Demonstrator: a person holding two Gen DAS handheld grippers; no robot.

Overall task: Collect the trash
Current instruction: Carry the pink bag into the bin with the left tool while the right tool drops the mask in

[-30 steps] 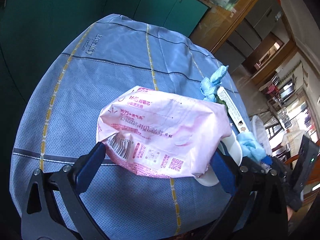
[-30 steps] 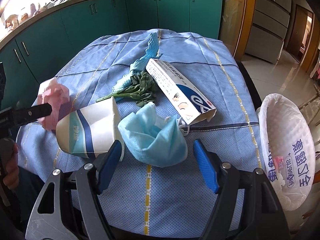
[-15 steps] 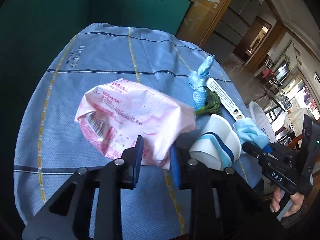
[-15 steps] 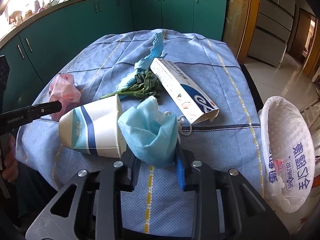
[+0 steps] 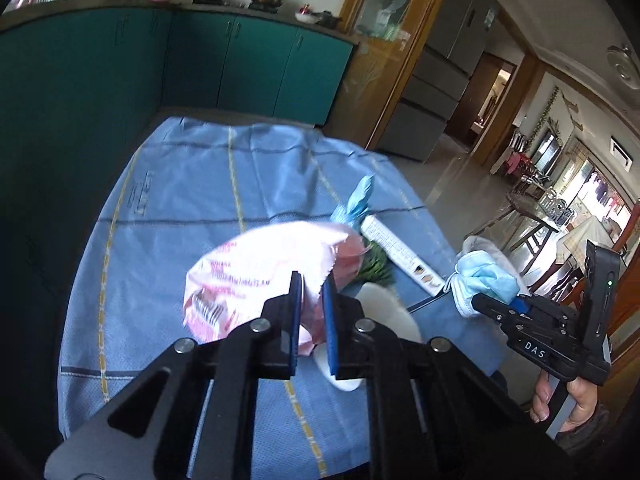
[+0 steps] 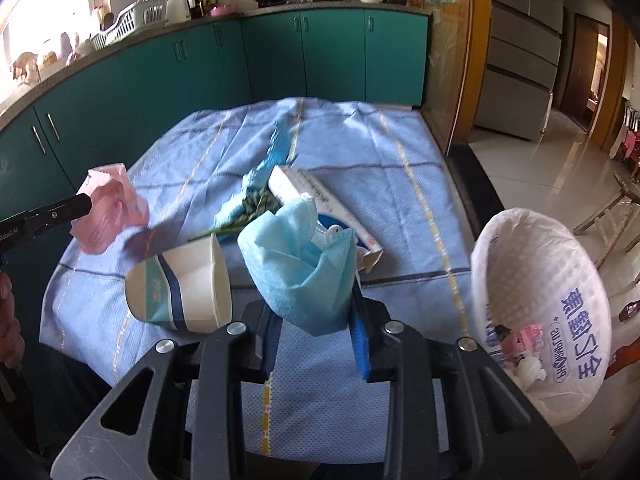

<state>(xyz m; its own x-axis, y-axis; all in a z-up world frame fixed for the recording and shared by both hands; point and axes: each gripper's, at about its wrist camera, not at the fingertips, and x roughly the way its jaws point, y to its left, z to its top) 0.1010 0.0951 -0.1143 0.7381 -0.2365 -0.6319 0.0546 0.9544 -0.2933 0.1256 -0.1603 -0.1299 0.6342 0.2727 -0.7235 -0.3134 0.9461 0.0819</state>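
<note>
My left gripper [image 5: 312, 286] is shut on a crumpled pink plastic wrapper [image 5: 256, 272] and holds it above the blue tablecloth [image 5: 180, 184]. The right wrist view shows the same wrapper [image 6: 112, 208] raised at the left. A light blue face mask [image 6: 304, 272] bulges up between the fingers of my right gripper [image 6: 314, 308], which is shut on it. In the left wrist view the mask [image 5: 484, 280] hangs off that gripper's tip at the right. On the cloth a paper cup [image 6: 180, 292] lies on its side, with a long white box [image 6: 320, 204], green stalks [image 6: 248, 208] and a blue rag [image 6: 276, 148] behind.
A bin lined with a white bag [image 6: 540, 292] stands off the table's right edge, with some scraps inside. Teal cabinets [image 6: 320, 52] run behind and to the left of the table. A person's hand [image 5: 560, 396] grips the right handle.
Both grippers went from wide open to shut, the left on the pink wrapper and the right on the mask. Both then rose, lifting the items off the cloth.
</note>
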